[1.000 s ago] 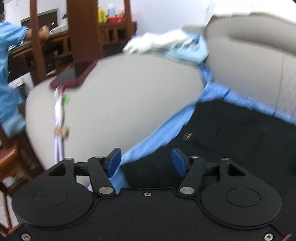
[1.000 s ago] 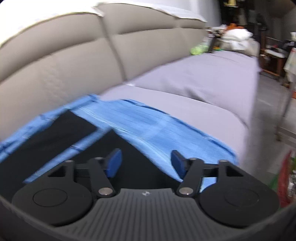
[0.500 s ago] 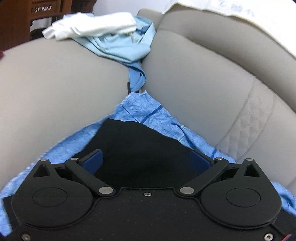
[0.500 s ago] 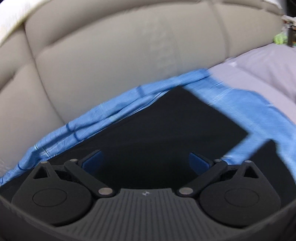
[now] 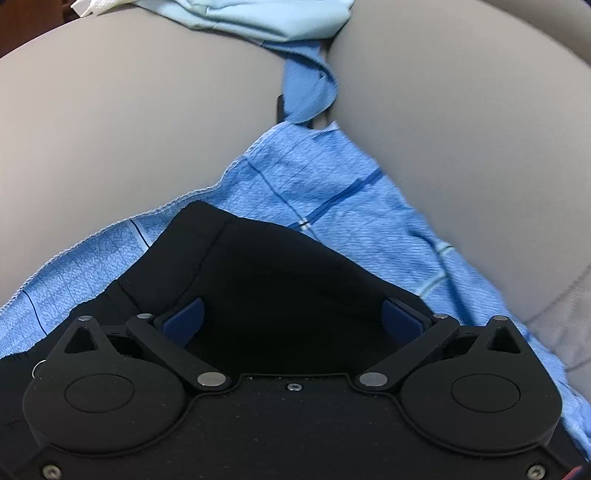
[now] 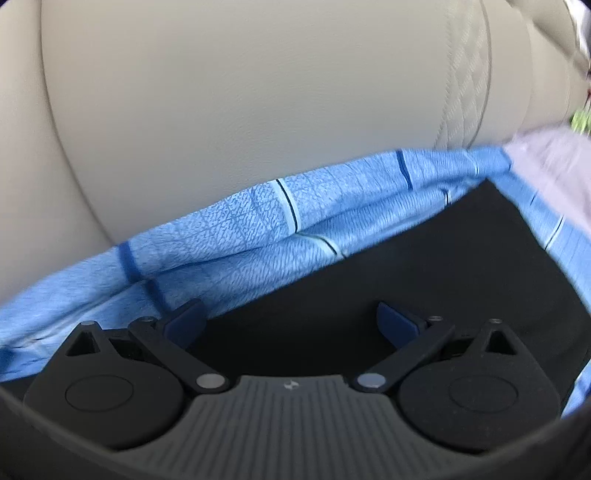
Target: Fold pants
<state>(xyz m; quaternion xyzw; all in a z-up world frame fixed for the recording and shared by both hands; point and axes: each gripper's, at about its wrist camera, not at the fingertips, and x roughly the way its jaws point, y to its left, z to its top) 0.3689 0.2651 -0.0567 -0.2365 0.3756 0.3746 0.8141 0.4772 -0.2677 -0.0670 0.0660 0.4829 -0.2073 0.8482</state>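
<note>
Black pants [image 5: 280,273] lie flat on a blue checked cloth [image 5: 314,188] spread over a beige sofa seat. In the left wrist view the waistband corner points toward the sofa's inner corner. My left gripper [image 5: 293,319] is open, low over the pants, its blue pads on either side of the black fabric. In the right wrist view the pants [image 6: 424,269] show a straight far edge along the blue cloth [image 6: 258,229]. My right gripper [image 6: 290,321] is open, low over that edge, its left pad over the cloth, its right pad over the pants.
The beige sofa backrest [image 6: 240,92] rises just behind the cloth. The rounded sofa armrest [image 5: 129,122] stands at the left, with light blue clothes [image 5: 258,18] piled on top. A grey-lilac sheet [image 6: 554,162] covers the seat at far right.
Both grippers opened wide and turned from the room and the seat toward the sofa back. They moved down closer to the pants.
</note>
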